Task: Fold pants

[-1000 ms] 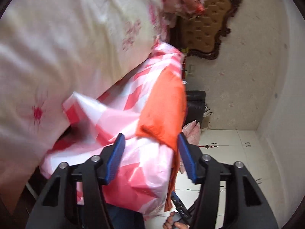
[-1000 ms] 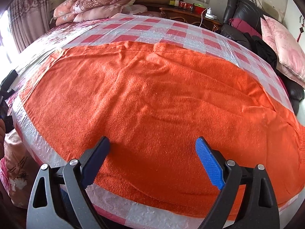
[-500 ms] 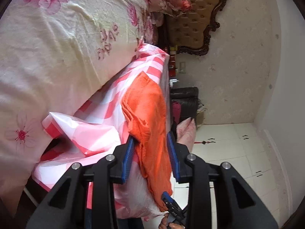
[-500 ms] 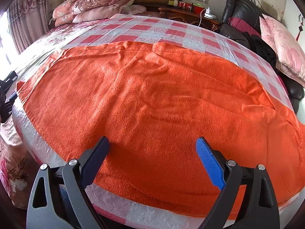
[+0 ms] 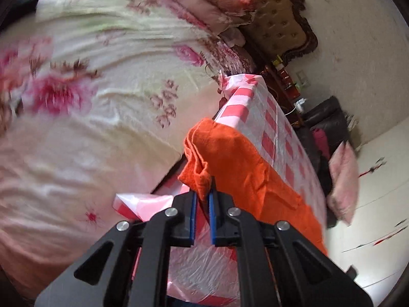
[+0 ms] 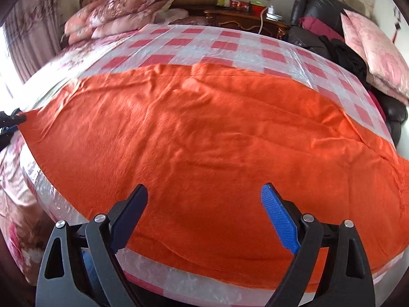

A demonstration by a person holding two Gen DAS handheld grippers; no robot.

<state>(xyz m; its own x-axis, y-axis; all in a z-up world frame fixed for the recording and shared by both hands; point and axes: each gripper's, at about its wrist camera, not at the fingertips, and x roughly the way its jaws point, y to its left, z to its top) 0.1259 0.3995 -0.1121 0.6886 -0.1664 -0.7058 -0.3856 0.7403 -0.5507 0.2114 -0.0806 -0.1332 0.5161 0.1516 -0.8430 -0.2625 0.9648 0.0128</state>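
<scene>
**Left gripper clamped on a corner of the pants; right gripper spread above the near edge**

Left gripper (image 5: 202,199): the jaws are drawn nearly together with a bunched corner of the orange pants (image 5: 237,161) pinched between the blue pads (image 5: 192,217). The cloth rises in a crumpled fold just ahead of the pads, then runs flat along the checked plastic sheet (image 5: 268,112). This view is motion-blurred; the floral quilt (image 5: 89,102) fills its left side.

Right gripper (image 6: 204,197): the jaws stand wide apart and hold nothing. They hang over the near edge of the pants (image 6: 217,133), which lie spread across the checked plastic sheet (image 6: 204,46) and cover most of its near half. At the far left edge of this view the left gripper (image 6: 10,120) shows at the cloth's pointed end.

Step in hand, as judged: securing the ends of the garment for the first fold, with one end taken and the other not yet.

Next move, as judged: the right gripper would need to descend onto an edge or corner and pinch it, catching the cloth only and not the sheet beneath. Both ends could then be lifted evenly and carried across, so that the soft fabric doubles without skewing.
</scene>
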